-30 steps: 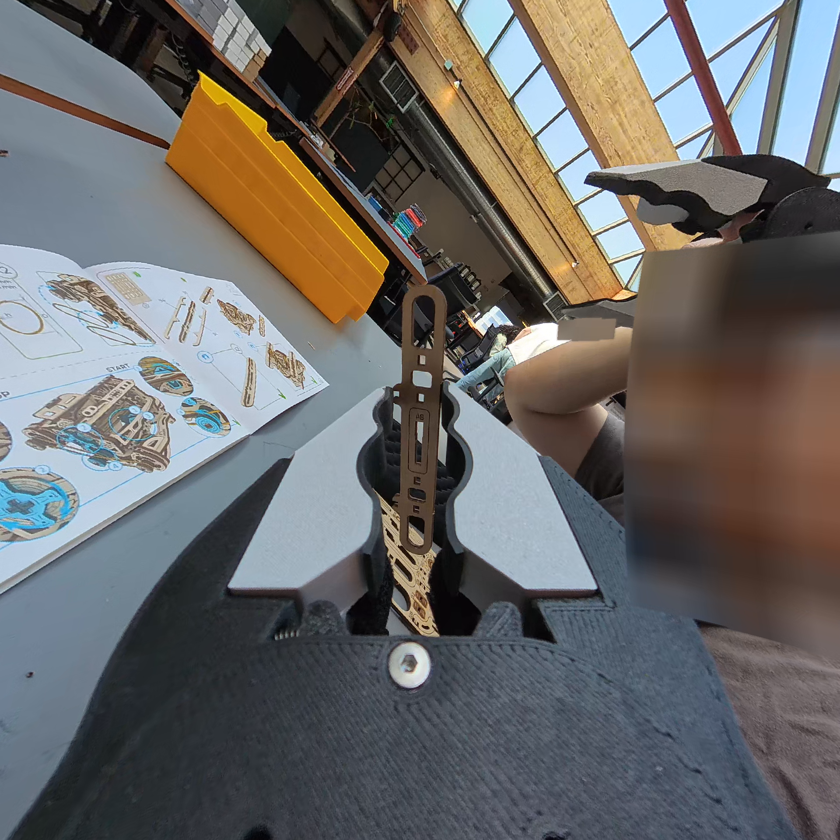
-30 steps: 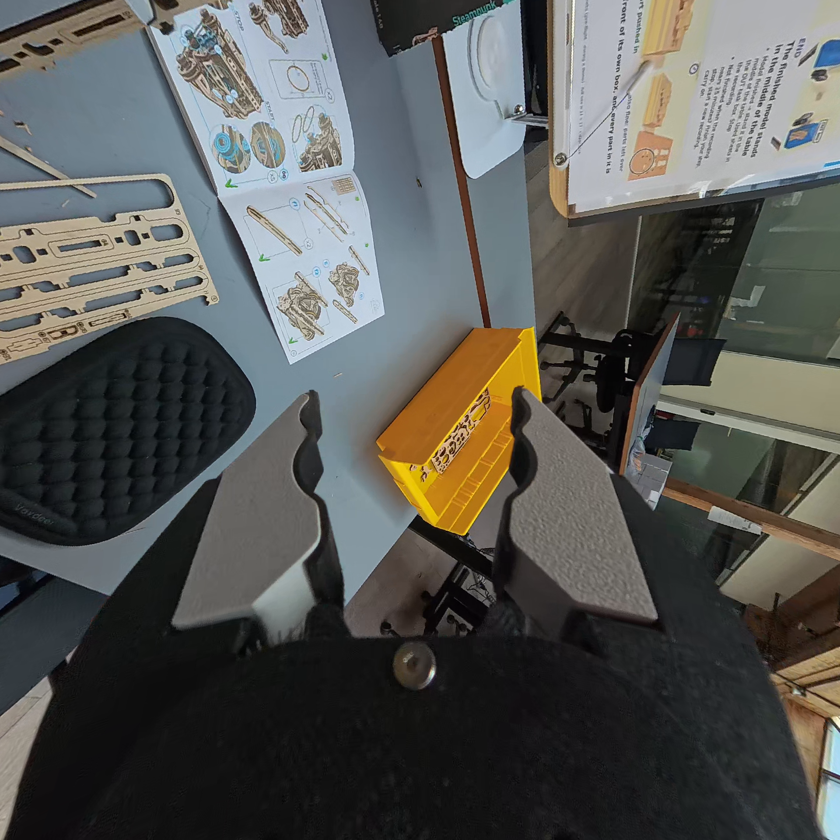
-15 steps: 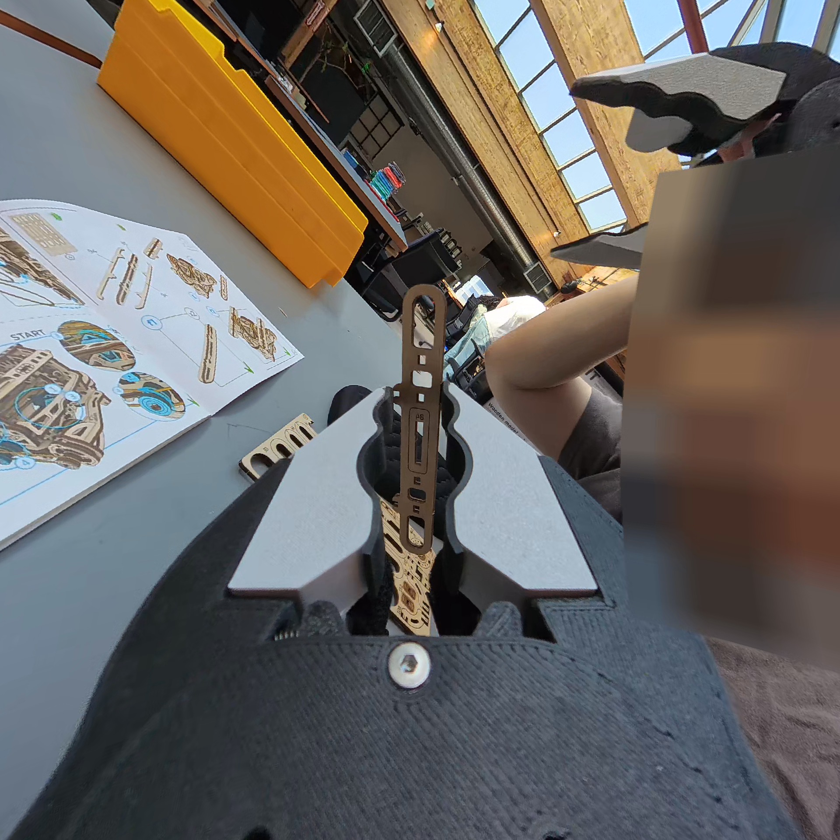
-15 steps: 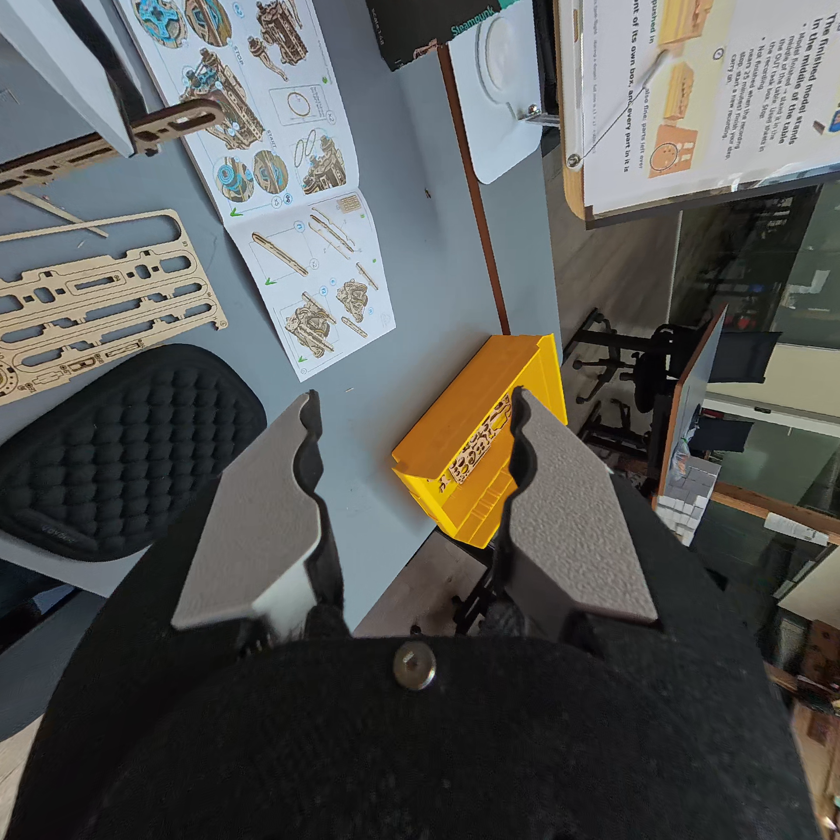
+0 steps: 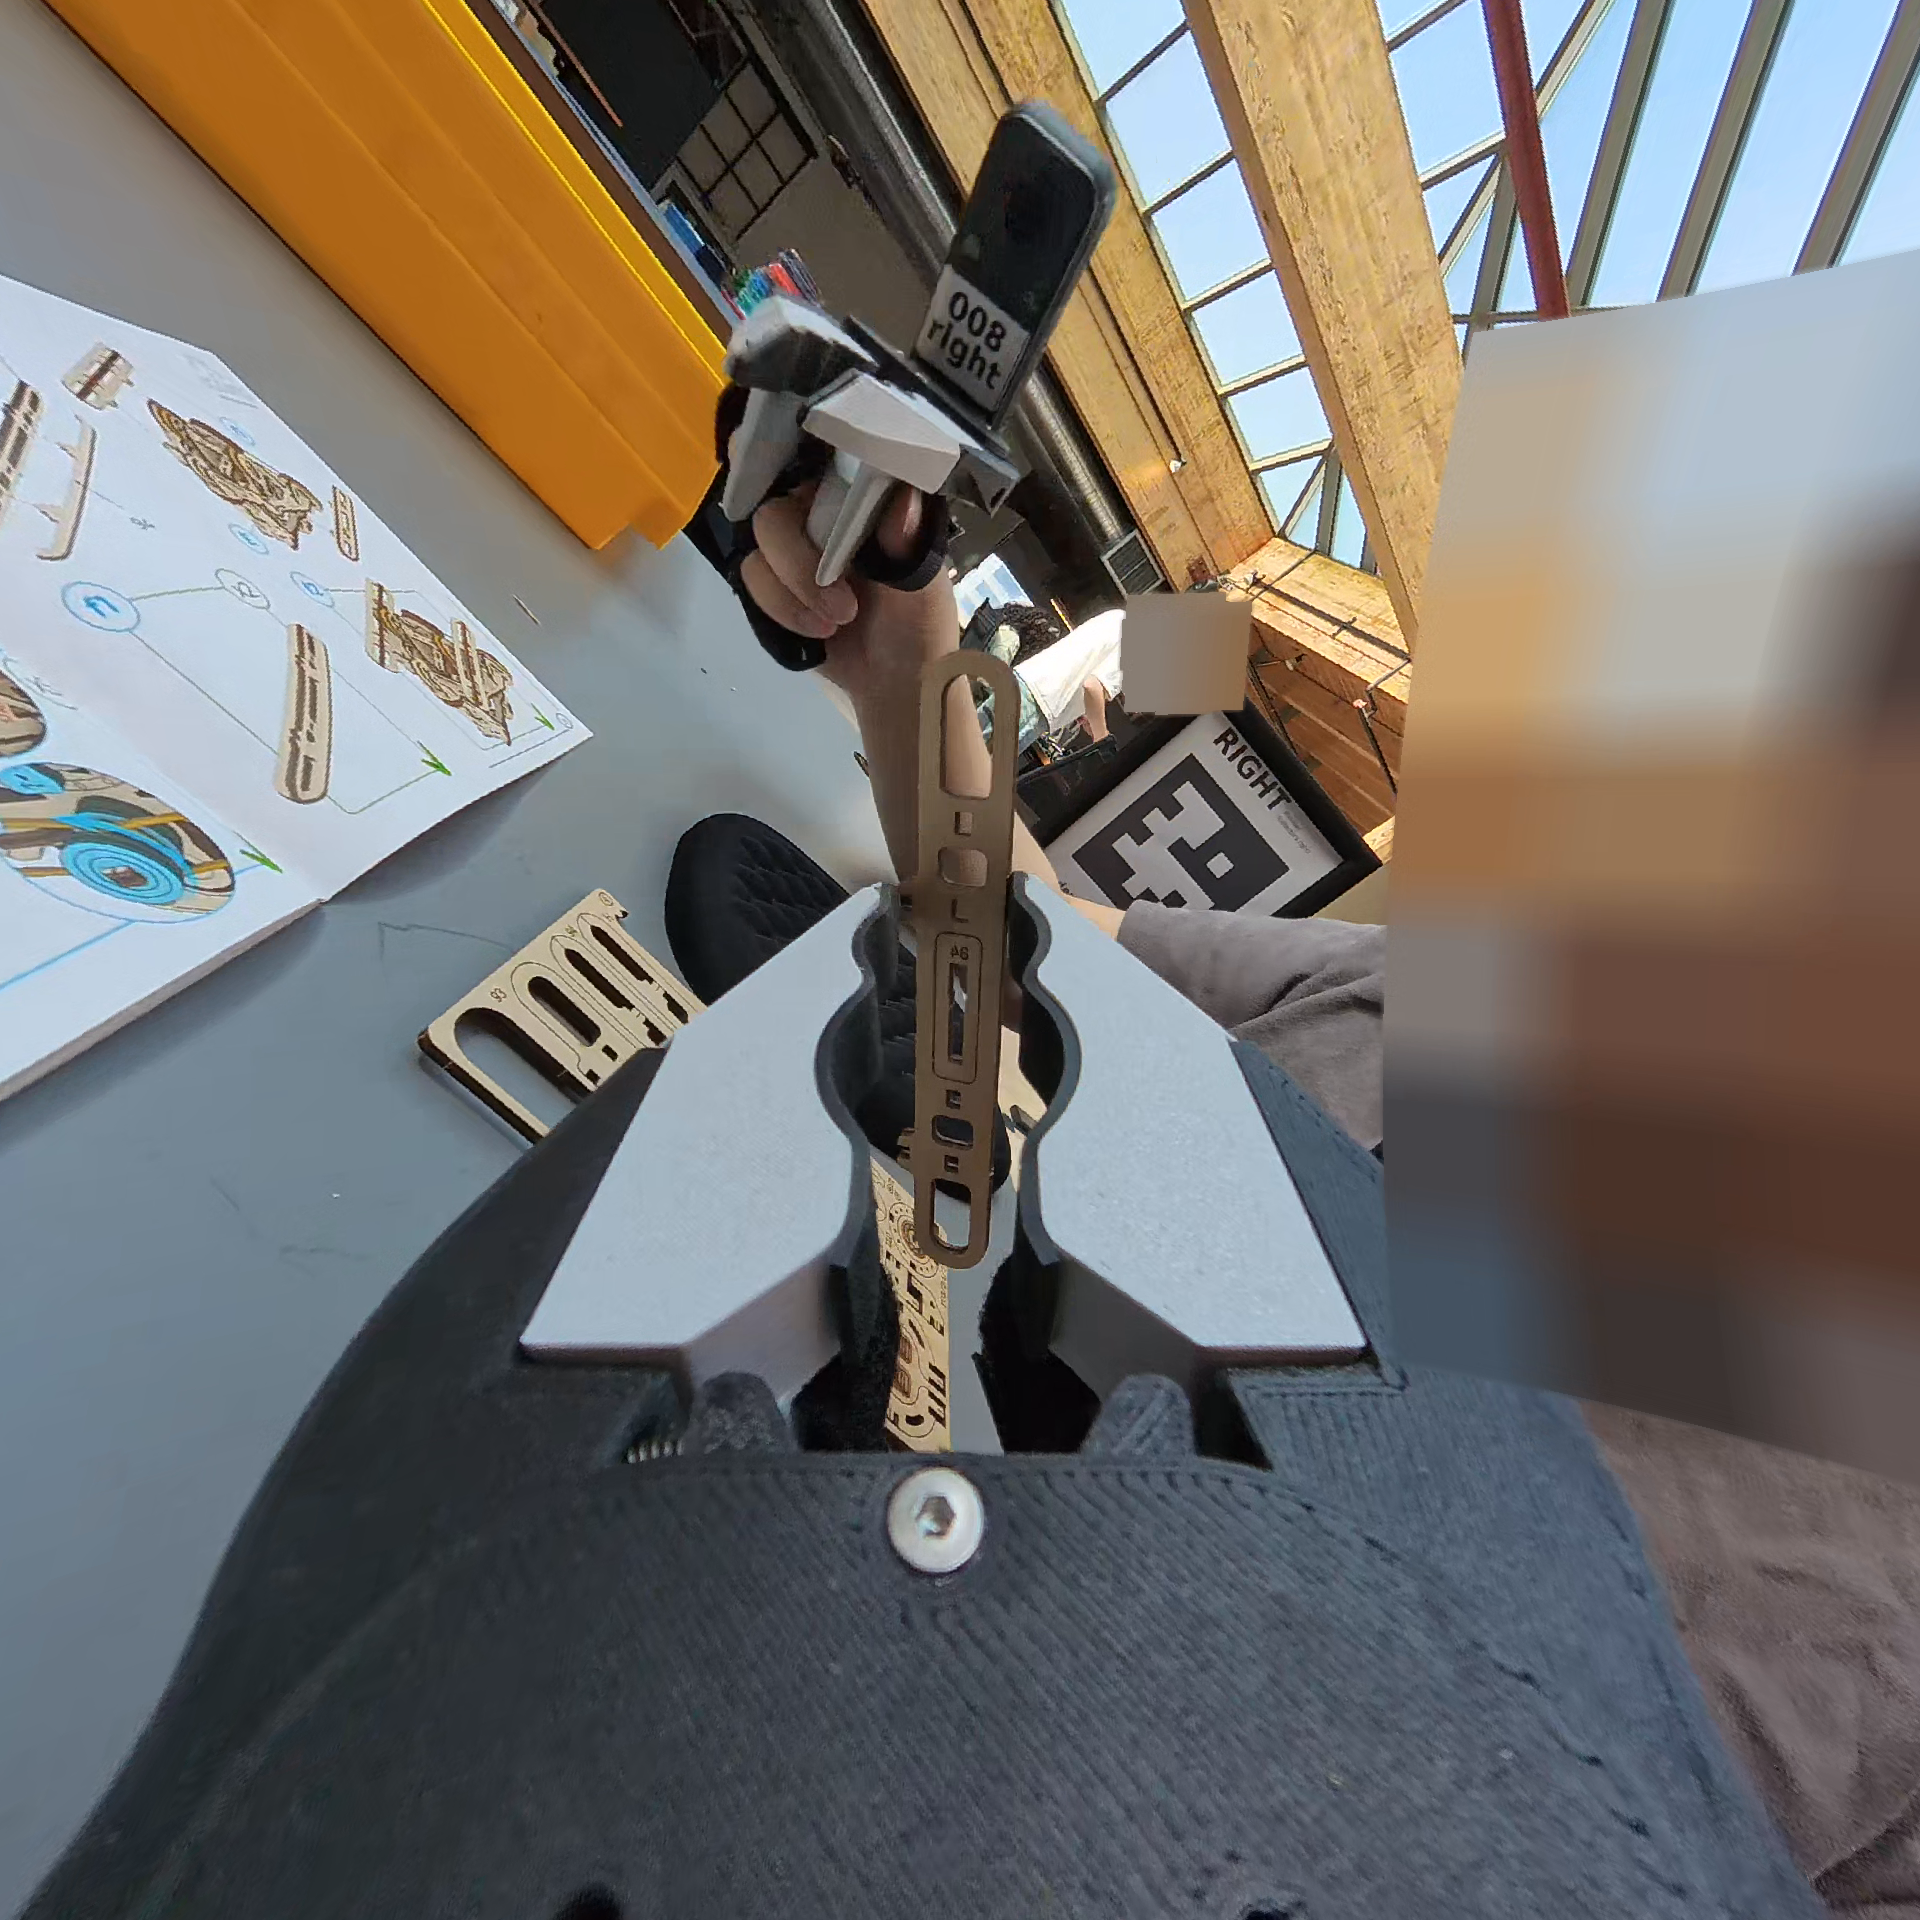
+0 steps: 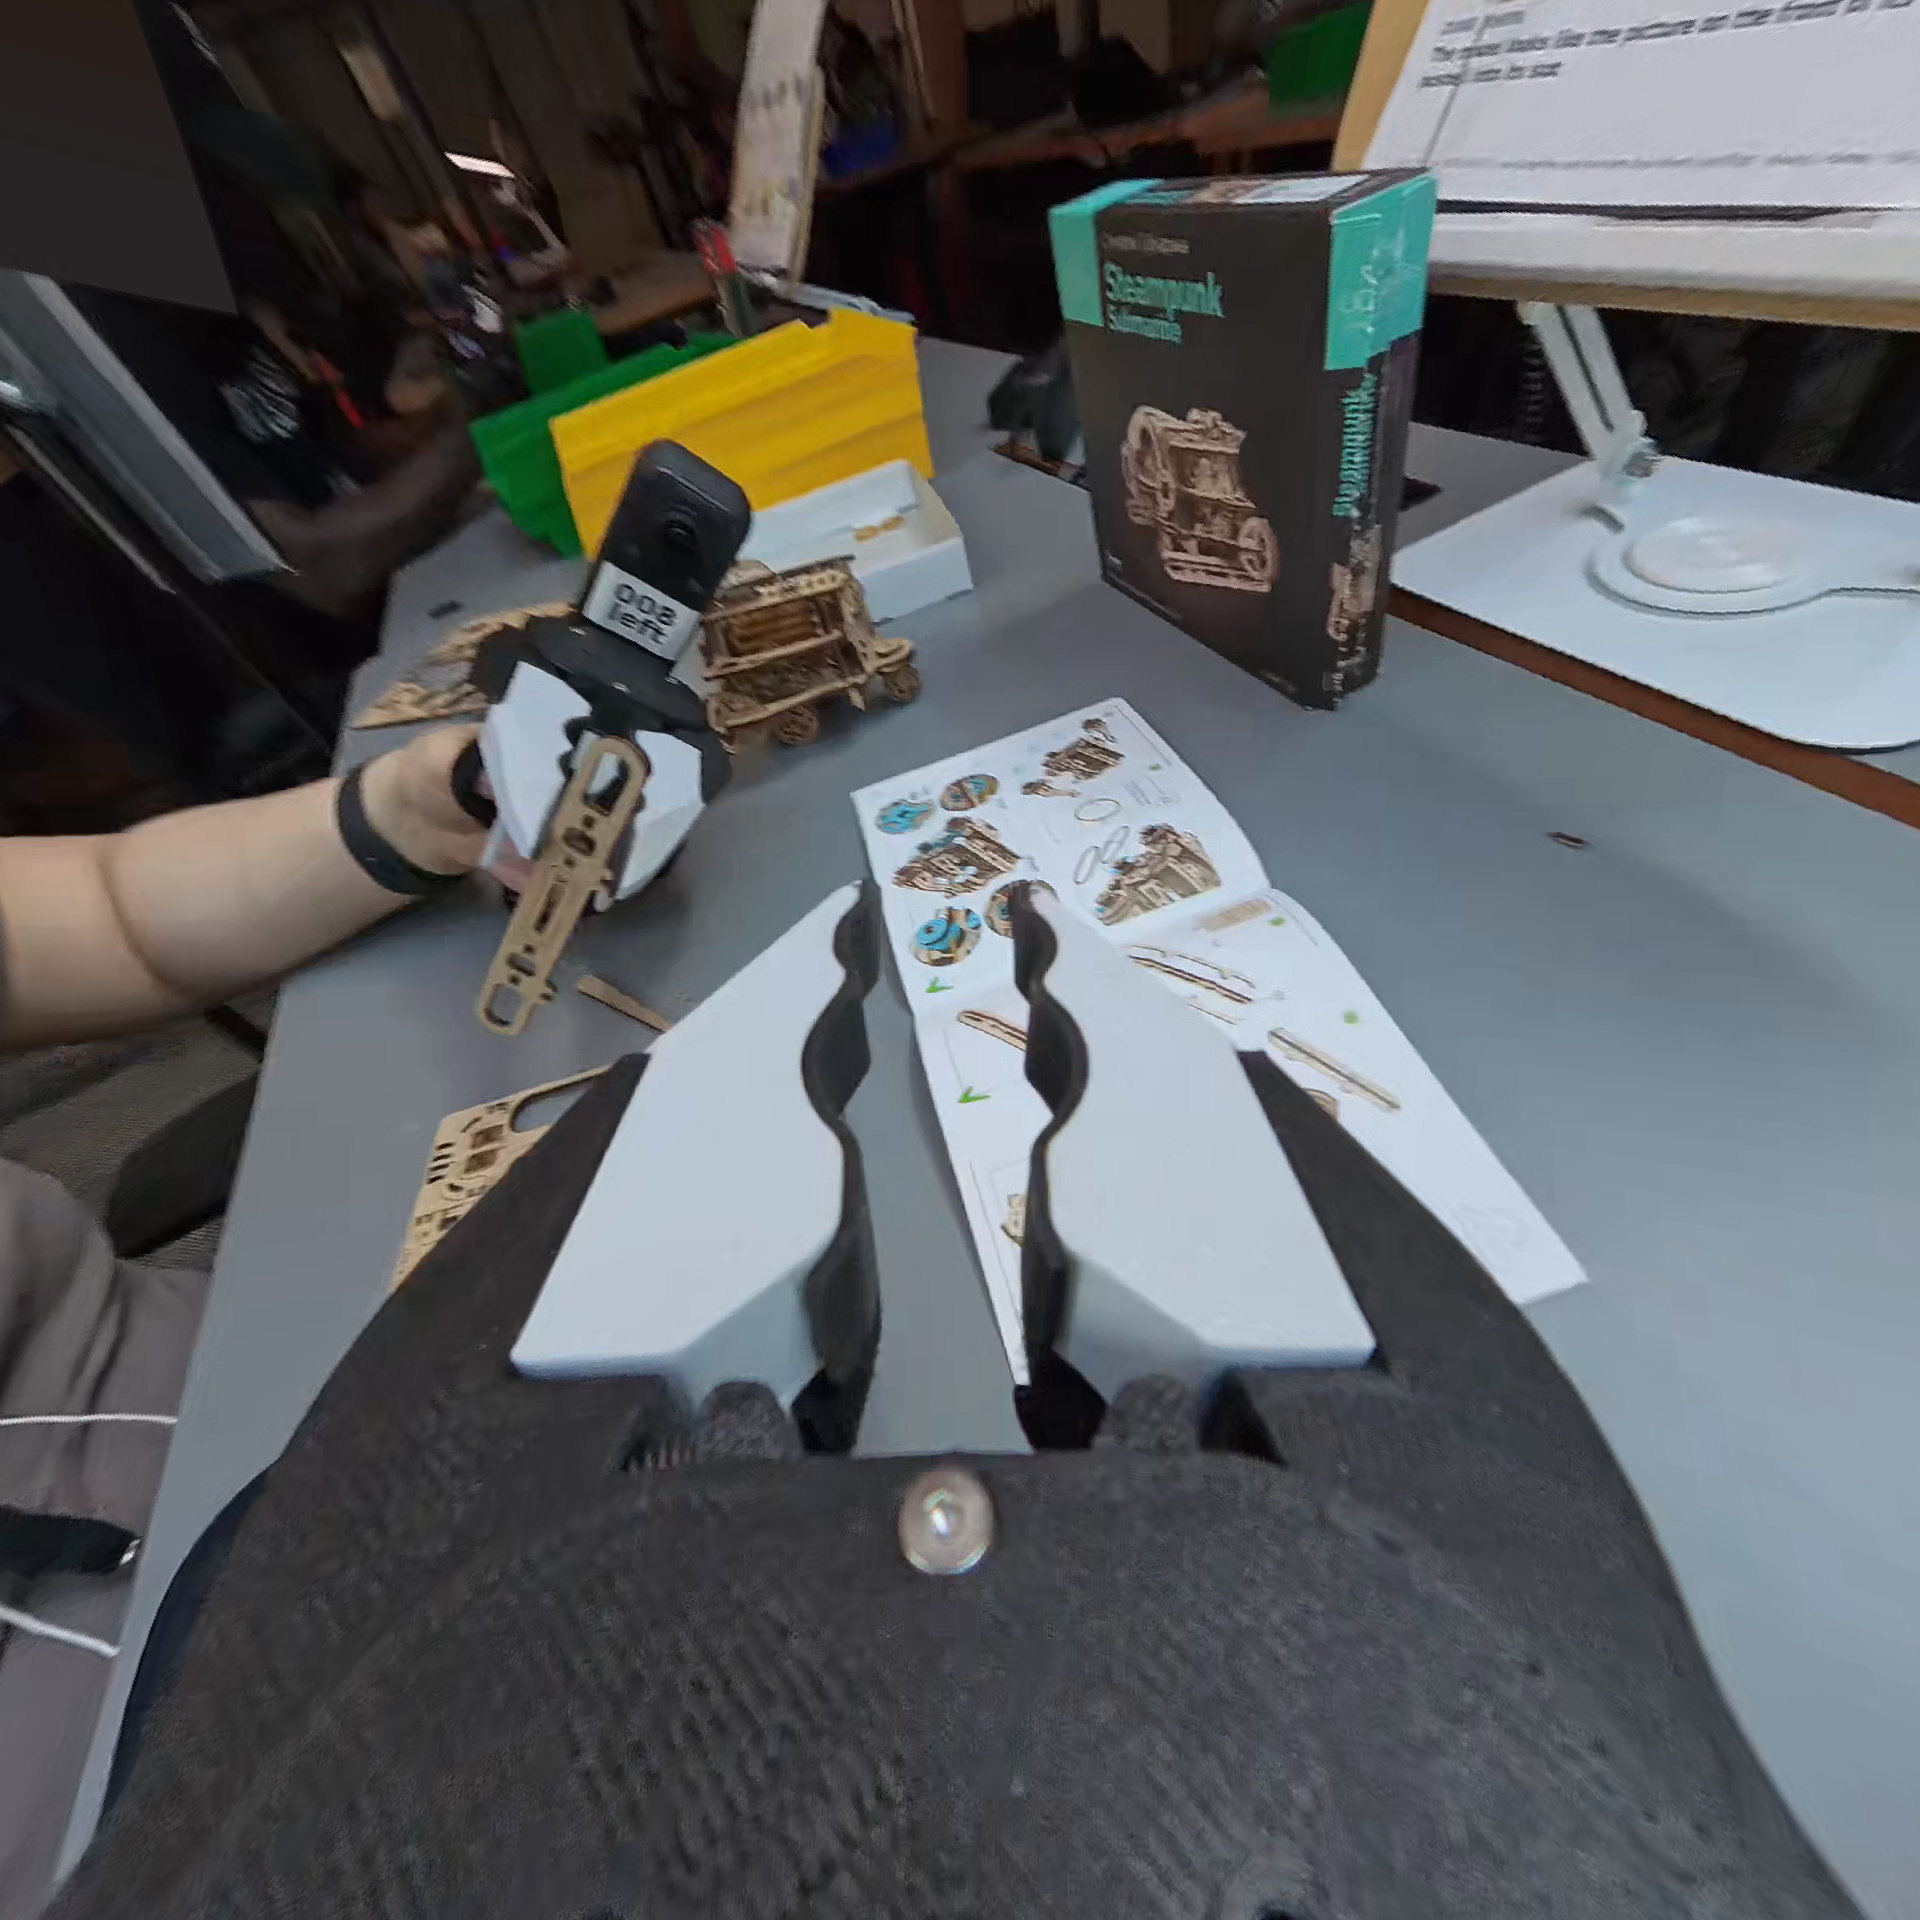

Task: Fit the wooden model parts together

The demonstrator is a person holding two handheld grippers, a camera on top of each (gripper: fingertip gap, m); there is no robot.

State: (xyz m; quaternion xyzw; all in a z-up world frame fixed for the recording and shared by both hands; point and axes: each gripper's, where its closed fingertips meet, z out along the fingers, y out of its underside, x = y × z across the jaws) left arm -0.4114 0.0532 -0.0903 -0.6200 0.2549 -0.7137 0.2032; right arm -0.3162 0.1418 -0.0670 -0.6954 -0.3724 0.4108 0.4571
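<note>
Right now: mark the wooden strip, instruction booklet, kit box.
wooden strip [image 5: 961, 966]: left wrist view, mid-length, between the jaws.
instruction booklet [image 6: 1195, 997]: right wrist view, open page.
kit box [image 6: 1205, 436]: right wrist view, front face.

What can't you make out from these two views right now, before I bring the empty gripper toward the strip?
- Wooden strip: in the left wrist view, the left gripper fingers hide its gripped edges.
- Model cart: in the right wrist view, the left gripper covers its near end; joints too small.
- Cutout sheet: the right gripper hides most of it.
- Booklet: drawings blurred.
</note>
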